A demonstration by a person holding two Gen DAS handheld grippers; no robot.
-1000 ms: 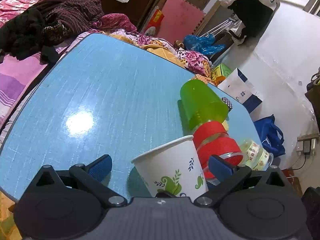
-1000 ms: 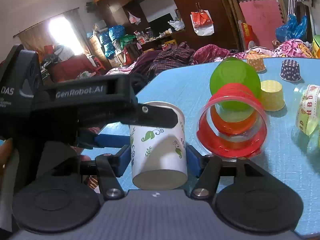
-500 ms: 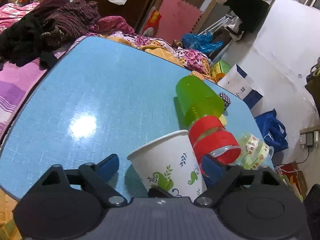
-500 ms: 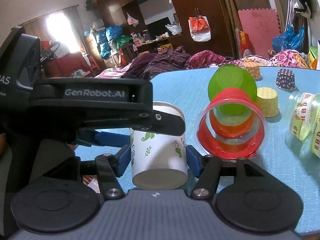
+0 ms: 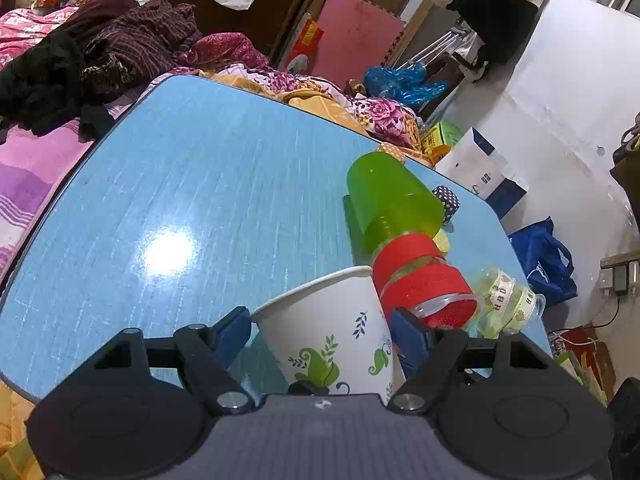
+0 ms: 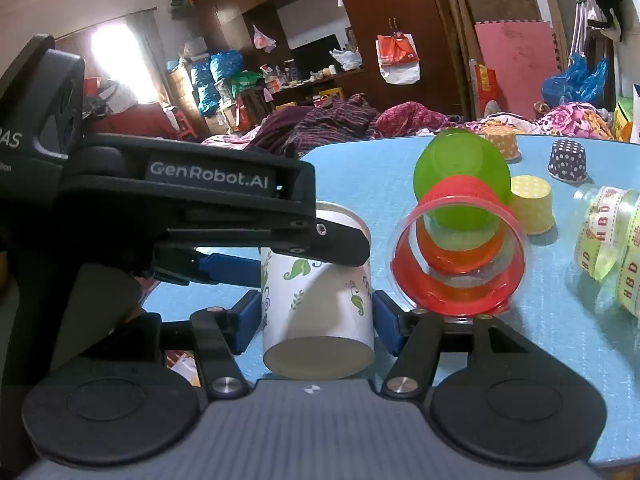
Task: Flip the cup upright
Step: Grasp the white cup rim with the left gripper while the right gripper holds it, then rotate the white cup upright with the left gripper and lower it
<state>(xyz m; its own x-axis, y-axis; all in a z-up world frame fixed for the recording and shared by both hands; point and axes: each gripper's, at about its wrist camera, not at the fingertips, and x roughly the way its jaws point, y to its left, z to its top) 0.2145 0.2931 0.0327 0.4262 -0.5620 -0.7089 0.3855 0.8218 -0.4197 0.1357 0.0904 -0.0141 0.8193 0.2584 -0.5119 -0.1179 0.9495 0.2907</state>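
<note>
A white paper cup with green leaf prints (image 5: pixel 332 336) (image 6: pixel 316 304) lies tilted on its side over the blue table (image 5: pixel 180 200), flat bottom toward the right wrist camera, open rim toward the far side. My right gripper (image 6: pixel 316 316) is shut on the cup, its blue pads (image 6: pixel 246 320) pressing both sides near the base. My left gripper (image 5: pixel 320 334) has closed in around the cup near its rim; its pads (image 5: pixel 408 336) look to touch the wall. The left gripper's body (image 6: pixel 208 200) crosses over the cup in the right wrist view.
A green cup (image 5: pixel 390 200) nested in red and clear cups (image 6: pixel 460 264) lies on its side just right of the paper cup. Small yellow (image 6: pixel 532 204), dotted dark (image 6: pixel 568 160) and orange (image 6: pixel 500 140) cups stand upside down behind. A ribboned clear jar (image 6: pixel 612 240) lies at right.
The left gripper's jaws have narrowed from wide open to close against the cup. The right gripper keeps its hold; the cup has tipped slightly.
</note>
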